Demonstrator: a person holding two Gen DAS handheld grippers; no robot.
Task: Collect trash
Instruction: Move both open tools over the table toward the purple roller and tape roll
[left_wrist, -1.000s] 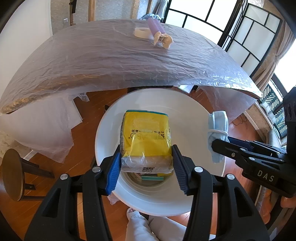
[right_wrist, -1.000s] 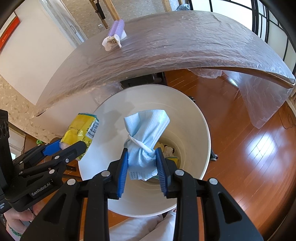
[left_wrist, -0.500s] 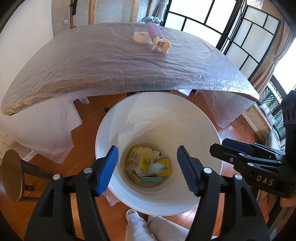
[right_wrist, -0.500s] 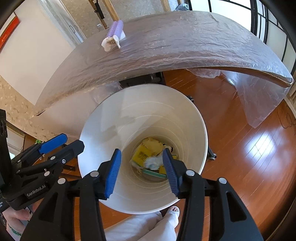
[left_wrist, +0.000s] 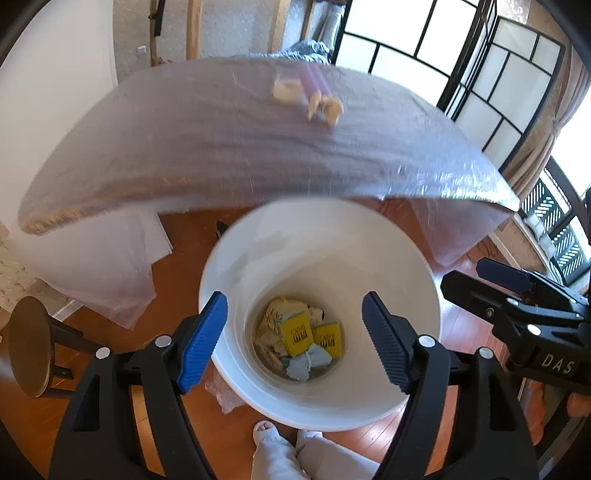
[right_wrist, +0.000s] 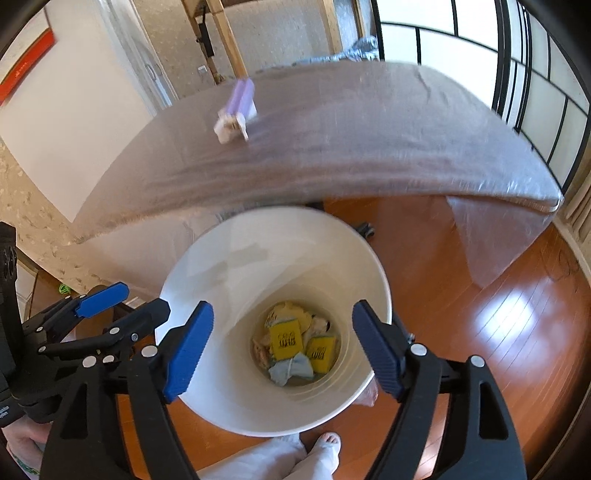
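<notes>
A white bin (left_wrist: 421, 280) (right_wrist: 207, 266) stands on the wooden floor below both grippers. At its bottom lie two yellow packets (left_wrist: 295, 330) (right_wrist: 286, 339), a light blue cloth (left_wrist: 306, 363) (right_wrist: 291, 367) and crumpled paper. My left gripper (left_wrist: 293, 336) hangs over the bin, its jaws opening with nothing between them. My right gripper (right_wrist: 282, 347) hovers above the bin too, jaws opening and empty. On the plastic-covered table (left_wrist: 221, 147) (right_wrist: 369, 140) rest a purple tube with crumpled wrapping (left_wrist: 319, 96) (right_wrist: 236, 110) and a tape roll (left_wrist: 288, 88).
A round dark stool (left_wrist: 29, 347) stands at the left on the floor. Plastic sheeting (left_wrist: 92, 266) hangs from the table edge. The person's feet (right_wrist: 325, 446) are just in front of the bin. Windows and a curtain (left_wrist: 535, 129) are at the right.
Both grippers let go: the yellow packet and the blue cloth dropped into the bin. Both sets of jaws spread wider and both grippers rose a little.
</notes>
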